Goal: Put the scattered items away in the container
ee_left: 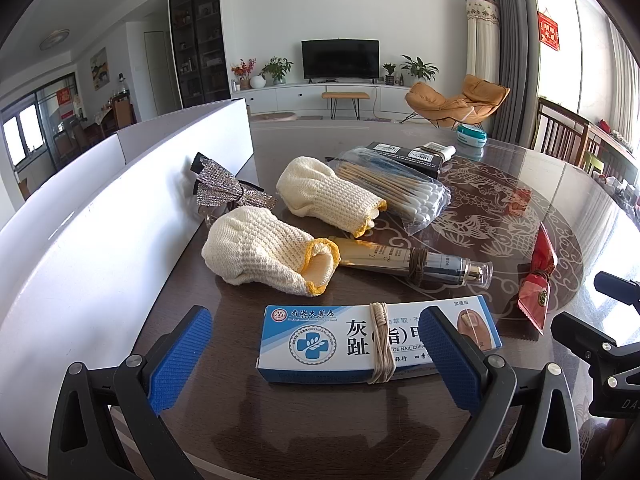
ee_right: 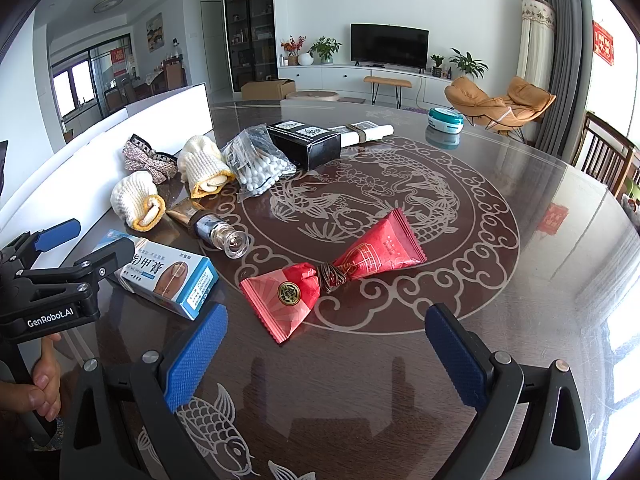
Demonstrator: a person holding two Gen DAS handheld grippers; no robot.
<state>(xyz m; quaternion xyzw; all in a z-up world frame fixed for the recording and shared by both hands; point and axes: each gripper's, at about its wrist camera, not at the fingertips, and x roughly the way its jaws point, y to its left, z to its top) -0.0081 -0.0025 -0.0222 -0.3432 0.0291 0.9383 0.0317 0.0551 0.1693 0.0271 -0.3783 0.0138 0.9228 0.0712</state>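
Glass tabletop (ee_right: 520, 240) right half bare — both hand-held grippers (ee_left: 316, 348) (ee_right: 324, 356) agape, empty.

This is a home: an open living and dining room. Against the far wall a flat-screen television (ee_right: 389, 45) stands on a long white media cabinet (ee_right: 360, 78) with potted plants (ee_right: 466, 63) and a vase of flowers (ee_right: 294, 46) along its top. A tan lounge chair (ee_right: 500, 104) sits near grey curtains (ee_left: 500, 40) at a bright window. A tall dark glass-fronted display cabinet (ee_right: 250, 20) holds small items on its shelves, a framed painting (ee_right: 155, 32) hangs on the wall, and a red paper decoration (ee_right: 603, 43) hangs by the window. Wooden dining chairs (ee_right: 604, 152) stand at the right edge of the round glass-topped table (ee_right: 520, 280) with a carved fish pattern.
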